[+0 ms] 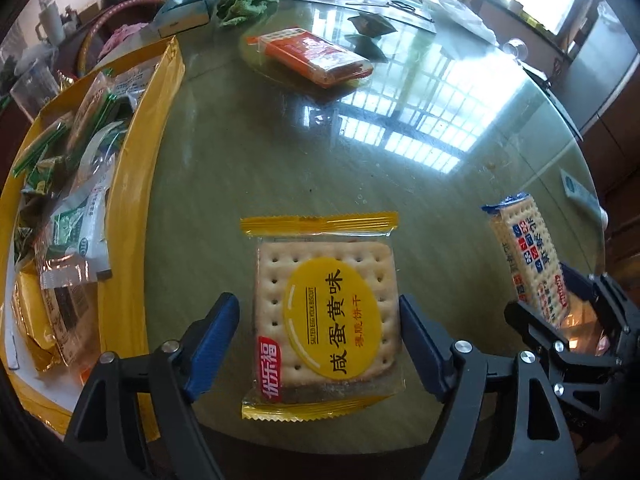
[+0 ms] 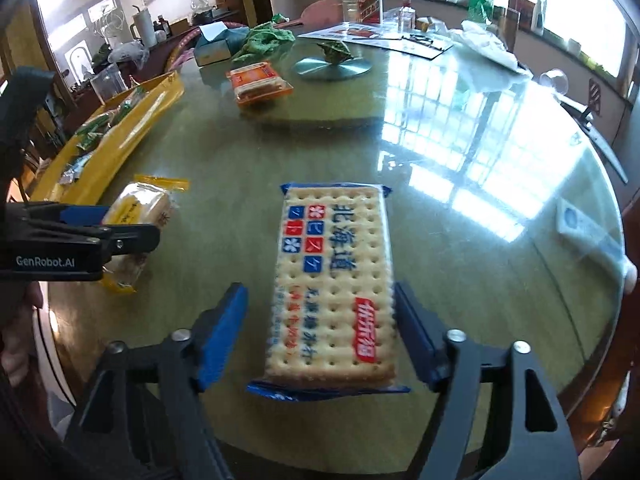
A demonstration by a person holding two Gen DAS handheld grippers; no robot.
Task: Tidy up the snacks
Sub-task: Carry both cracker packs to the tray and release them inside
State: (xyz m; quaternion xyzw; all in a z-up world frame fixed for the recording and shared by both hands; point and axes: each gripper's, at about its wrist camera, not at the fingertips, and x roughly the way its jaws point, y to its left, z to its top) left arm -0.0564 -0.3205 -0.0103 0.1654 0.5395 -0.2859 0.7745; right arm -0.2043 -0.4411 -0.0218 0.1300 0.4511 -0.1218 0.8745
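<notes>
A yellow salted-egg-yolk biscuit pack [image 1: 326, 304] lies flat on the glass table between the fingers of my left gripper [image 1: 318, 302]. Its jaws stand open, with a gap on the left side of the pack. A long blue-edged cracker pack [image 2: 332, 284] lies between the fingers of my right gripper [image 2: 319, 289], also open, with its right pad close against the wrapper. The right gripper [image 1: 560, 312] shows at the right of the left wrist view, with the blue pack [image 1: 528, 256] in front of it. At the left edge of the right wrist view is the left gripper [image 2: 100, 232], over the yellow pack [image 2: 140, 208].
A yellow box [image 1: 132, 160] holding several wrapped snacks stands at the table's left. An orange biscuit pack [image 1: 316, 56] lies farther back. A green cloth [image 1: 244, 0], a tissue box [image 1: 184, 16], a metal disc [image 2: 332, 66] and bottles [image 2: 368, 0] crowd the far side. The table edge curves at the right.
</notes>
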